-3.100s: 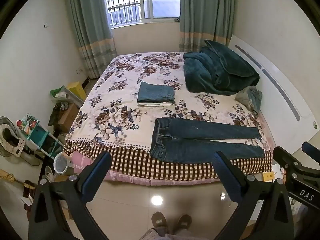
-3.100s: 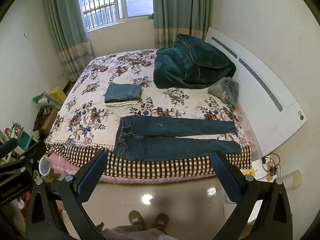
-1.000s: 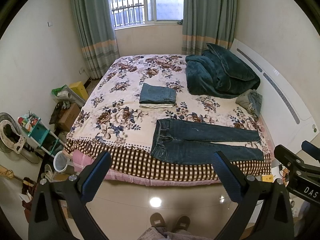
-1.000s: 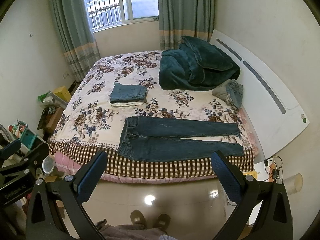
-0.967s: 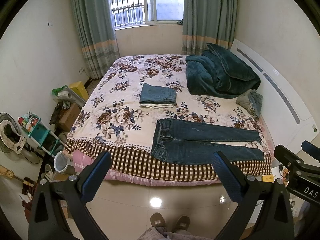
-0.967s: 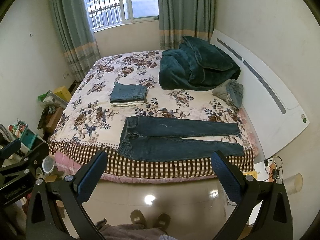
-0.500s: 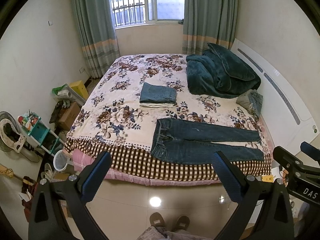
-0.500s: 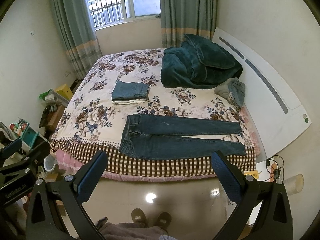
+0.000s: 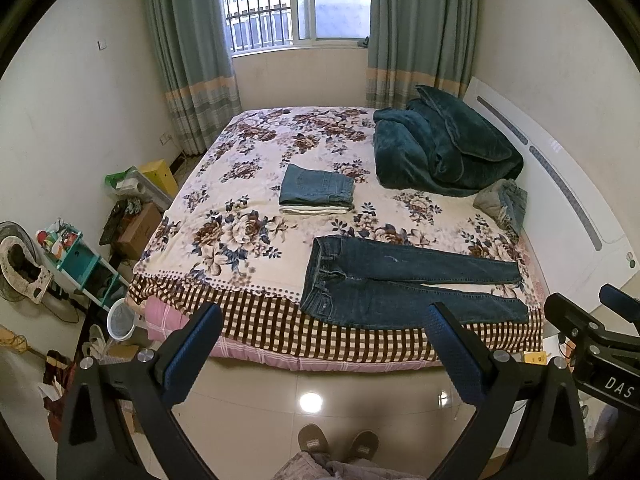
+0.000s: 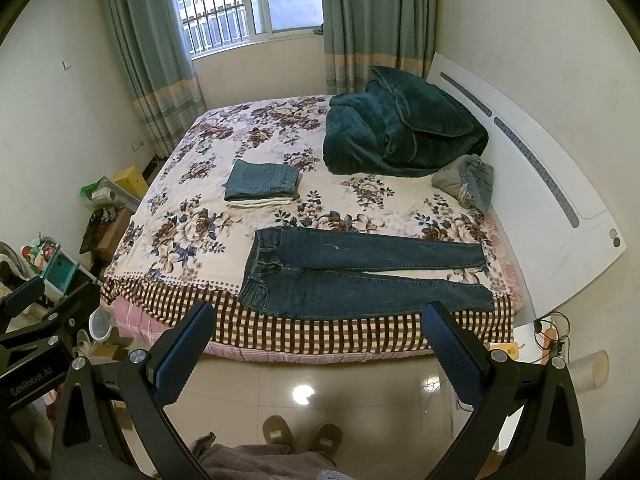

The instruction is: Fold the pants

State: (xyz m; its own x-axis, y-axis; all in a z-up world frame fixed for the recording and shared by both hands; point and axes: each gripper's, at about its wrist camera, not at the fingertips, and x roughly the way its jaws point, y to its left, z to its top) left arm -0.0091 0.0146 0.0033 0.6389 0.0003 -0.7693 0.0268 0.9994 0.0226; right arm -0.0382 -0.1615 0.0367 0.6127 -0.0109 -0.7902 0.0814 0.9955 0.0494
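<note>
The left gripper (image 9: 322,330) hangs over the floor before the bed (image 9: 256,240), fingers (image 9: 192,350) spread and empty. Dark jeans (image 9: 404,282) lie flat near the bed's front edge, waistband leftward, folded pants (image 9: 317,190) behind them. The right gripper (image 10: 318,328) is likewise released, holding nothing.
</note>
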